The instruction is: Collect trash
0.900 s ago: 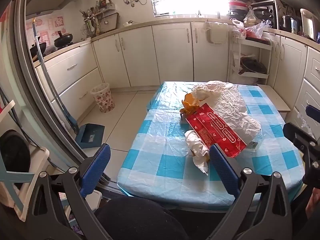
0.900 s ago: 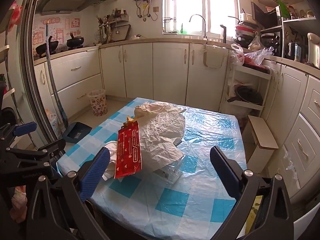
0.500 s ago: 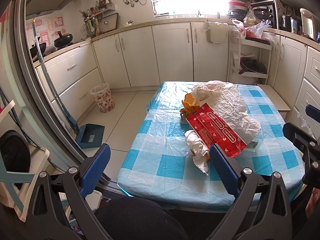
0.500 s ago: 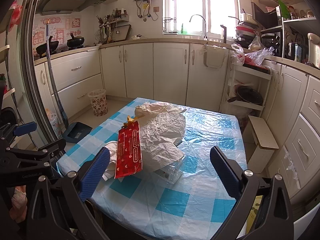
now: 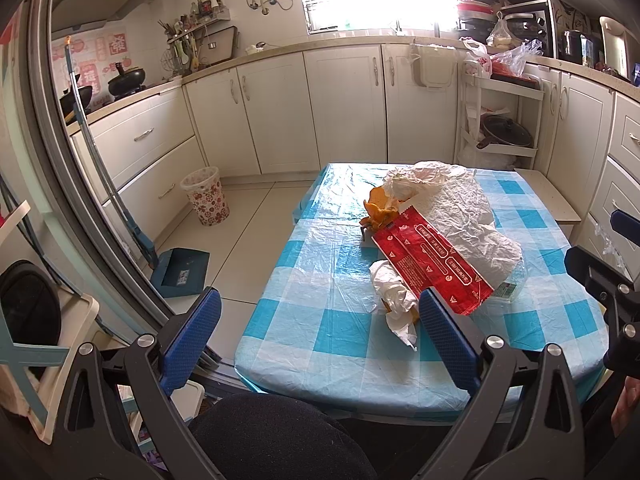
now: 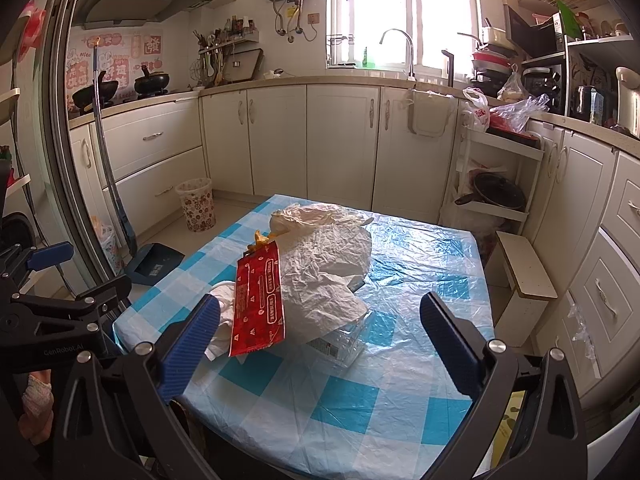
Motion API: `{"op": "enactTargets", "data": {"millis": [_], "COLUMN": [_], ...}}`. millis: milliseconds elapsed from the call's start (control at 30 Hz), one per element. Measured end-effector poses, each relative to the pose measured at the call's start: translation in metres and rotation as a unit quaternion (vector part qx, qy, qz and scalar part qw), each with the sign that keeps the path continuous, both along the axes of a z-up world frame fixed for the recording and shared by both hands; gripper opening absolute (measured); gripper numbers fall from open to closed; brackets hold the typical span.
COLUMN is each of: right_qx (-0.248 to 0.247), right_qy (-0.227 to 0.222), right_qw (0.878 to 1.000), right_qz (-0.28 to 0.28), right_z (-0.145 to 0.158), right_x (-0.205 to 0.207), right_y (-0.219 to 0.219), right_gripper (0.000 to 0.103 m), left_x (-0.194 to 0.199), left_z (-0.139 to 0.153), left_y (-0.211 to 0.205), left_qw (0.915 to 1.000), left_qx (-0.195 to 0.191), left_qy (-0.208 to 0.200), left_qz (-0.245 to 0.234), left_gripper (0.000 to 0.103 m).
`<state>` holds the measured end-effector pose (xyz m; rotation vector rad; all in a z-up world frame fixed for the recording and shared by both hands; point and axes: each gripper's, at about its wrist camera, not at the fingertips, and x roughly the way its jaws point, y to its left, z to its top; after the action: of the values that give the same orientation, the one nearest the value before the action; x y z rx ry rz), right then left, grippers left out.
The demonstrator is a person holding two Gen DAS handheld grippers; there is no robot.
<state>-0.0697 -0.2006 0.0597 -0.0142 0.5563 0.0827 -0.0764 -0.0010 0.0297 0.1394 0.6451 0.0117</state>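
A heap of trash lies on the blue-checked table point(image 5: 328, 320) point(image 6: 360, 408): a red wrapper point(image 5: 434, 262) point(image 6: 260, 300), a crumpled white plastic bag point(image 5: 460, 208) point(image 6: 320, 264), a wad of white tissue point(image 5: 394, 300) point(image 6: 222, 300), orange peel point(image 5: 378, 208) point(image 6: 260, 240) and a clear plastic box point(image 5: 508, 288) point(image 6: 340, 340) under the bag. My left gripper point(image 5: 316, 320) hangs open before the table's near edge, nothing between its fingers. My right gripper point(image 6: 320, 328) is open too, held above the near end of the table, apart from the heap.
A patterned waste basket point(image 5: 205, 196) point(image 6: 196, 205) stands on the floor by the cabinets at left. A blue dustpan point(image 5: 182, 270) point(image 6: 154, 266) and long handle lean near the door frame. A white rack point(image 5: 500, 128) and a low stool point(image 6: 524, 268) flank the table's right.
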Motion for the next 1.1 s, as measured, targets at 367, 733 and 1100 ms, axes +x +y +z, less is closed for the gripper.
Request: {"op": "enactTargets", "data": {"millis": [367, 733, 1100], "right_qx": [-0.002, -0.041, 0.006], "right_qy": [0.004, 0.055, 0.051], "right_qw": [1.0, 0.997, 0.998], "right_qz": [-0.002, 0.037, -0.024], "right_z": [0.0, -0.018, -0.027], "right_x": [0.0, 0.023, 0.029], "right_y": [0.001, 0.012, -0.031], "right_gripper": [0.096, 0.096, 0.096], "left_x": [0.002, 0.046, 0.136], "left_z": [-0.001, -0.007, -0.05], "left_y": [0.001, 0.028, -0.05], "left_qw": [1.0, 0.99, 0.9679], "left_qx": [0.002, -0.099, -0.133], "left_qy": [0.005, 0.099, 0.201], "left_qz": [-0.002, -0.017, -0.072], "left_gripper": [0.095, 0.095, 0.095]}}
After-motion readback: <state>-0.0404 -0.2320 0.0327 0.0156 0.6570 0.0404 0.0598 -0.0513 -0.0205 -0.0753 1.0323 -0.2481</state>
